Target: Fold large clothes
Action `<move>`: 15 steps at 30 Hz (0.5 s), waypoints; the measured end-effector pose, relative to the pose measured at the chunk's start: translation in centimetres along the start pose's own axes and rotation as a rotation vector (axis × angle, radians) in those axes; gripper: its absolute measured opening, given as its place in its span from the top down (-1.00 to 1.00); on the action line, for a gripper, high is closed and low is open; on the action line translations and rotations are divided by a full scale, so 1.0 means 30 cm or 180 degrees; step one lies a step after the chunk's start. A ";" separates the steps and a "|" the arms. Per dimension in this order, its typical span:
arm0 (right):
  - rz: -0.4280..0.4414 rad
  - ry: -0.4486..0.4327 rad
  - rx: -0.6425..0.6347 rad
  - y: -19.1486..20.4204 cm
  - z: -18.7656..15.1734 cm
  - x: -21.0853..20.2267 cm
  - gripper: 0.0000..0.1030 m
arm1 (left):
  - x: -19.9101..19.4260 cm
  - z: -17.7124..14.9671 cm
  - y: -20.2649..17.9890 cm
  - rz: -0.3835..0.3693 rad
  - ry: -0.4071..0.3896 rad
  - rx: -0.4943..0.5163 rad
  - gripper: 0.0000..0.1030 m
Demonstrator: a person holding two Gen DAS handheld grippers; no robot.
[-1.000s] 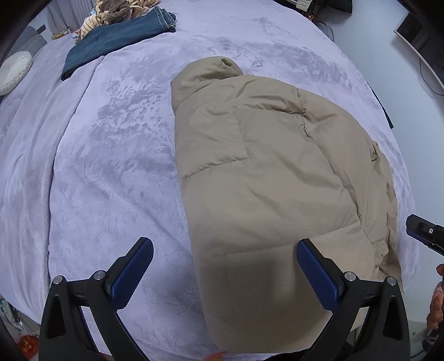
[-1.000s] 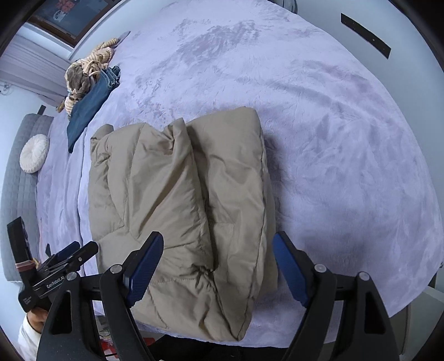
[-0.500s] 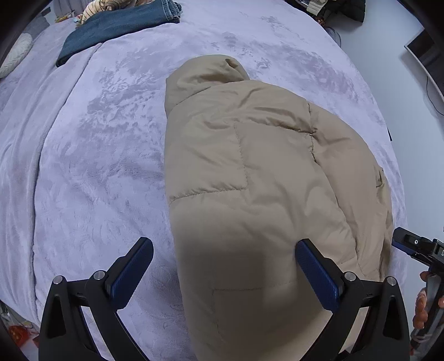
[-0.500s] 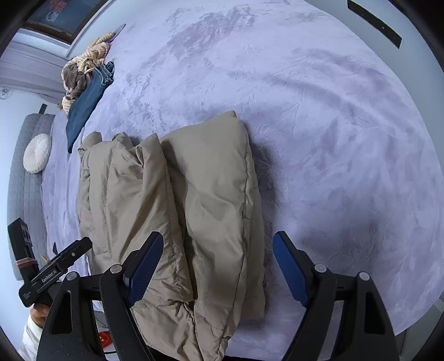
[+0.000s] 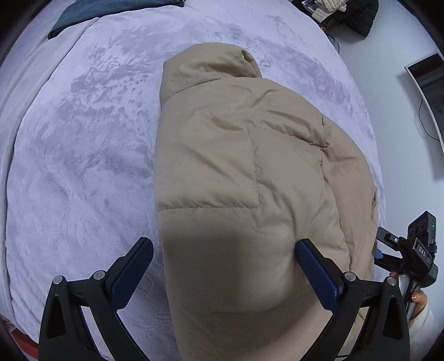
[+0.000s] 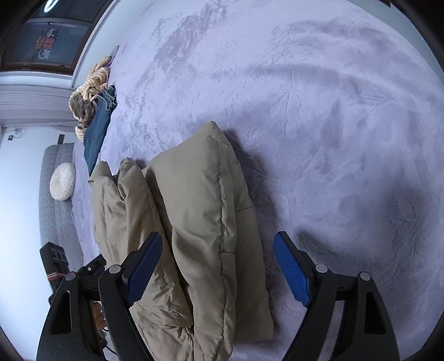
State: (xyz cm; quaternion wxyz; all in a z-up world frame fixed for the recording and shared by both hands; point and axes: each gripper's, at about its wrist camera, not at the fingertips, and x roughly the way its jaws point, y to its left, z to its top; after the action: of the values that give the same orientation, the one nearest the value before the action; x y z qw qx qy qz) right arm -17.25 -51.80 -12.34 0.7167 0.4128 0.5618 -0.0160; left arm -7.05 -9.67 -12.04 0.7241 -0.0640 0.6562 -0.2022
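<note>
In the left wrist view, a beige quilted puffer jacket [image 5: 249,194] lies folded on a pale lilac plush blanket [image 5: 83,166] that covers the bed. Its collar end points away from the camera and its near end runs under the lens. The left gripper [image 5: 224,275] hangs over that near end with its blue-padded fingers [image 5: 316,275] spread wide. One finger sits over the blanket just beside the jacket's edge and the other over the jacket itself; neither pinches anything. At the right edge, part of the right gripper's black body [image 5: 408,252] shows beside the jacket, held in a hand [image 5: 419,300]. A dark blue denim garment [image 5: 111,11] lies at the far edge of the bed.

In the right wrist view, the same jacket [image 6: 194,222] appears as a puffy stack of folded layers near the bed's edge. The right gripper [image 6: 219,272] is above it, its blue pads [image 6: 291,272] wide apart and gripping nothing. One pad is over the jacket and the other over the bare blanket [image 6: 333,138]. Farther off lie the blue jeans [image 6: 100,125] with a tan knitted bundle [image 6: 91,86] touching them, and a round white cushion [image 6: 62,181] rests on a grey quilted surface [image 6: 55,211].
</note>
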 end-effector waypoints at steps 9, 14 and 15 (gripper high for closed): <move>0.0550 0.0220 0.0233 -0.061 0.056 0.148 -0.66 | 0.028 0.005 -0.017 -0.0049 0.0019 0.0021 -1.00; 0.0950 0.0307 0.0159 -0.020 0.058 0.170 -0.77 | 0.039 0.009 -0.027 -0.0051 0.0022 0.0013 -1.00; 0.1064 0.0303 0.0130 -0.008 0.059 0.161 -0.99 | 0.039 0.009 -0.027 -0.0062 0.0025 0.0011 -1.00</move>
State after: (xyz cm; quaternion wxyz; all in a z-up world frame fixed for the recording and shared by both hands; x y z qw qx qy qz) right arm -14.20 -50.89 -16.39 0.6735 0.5152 0.5182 0.1115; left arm -6.90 -10.91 -12.80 0.7196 -0.0684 0.6581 -0.2106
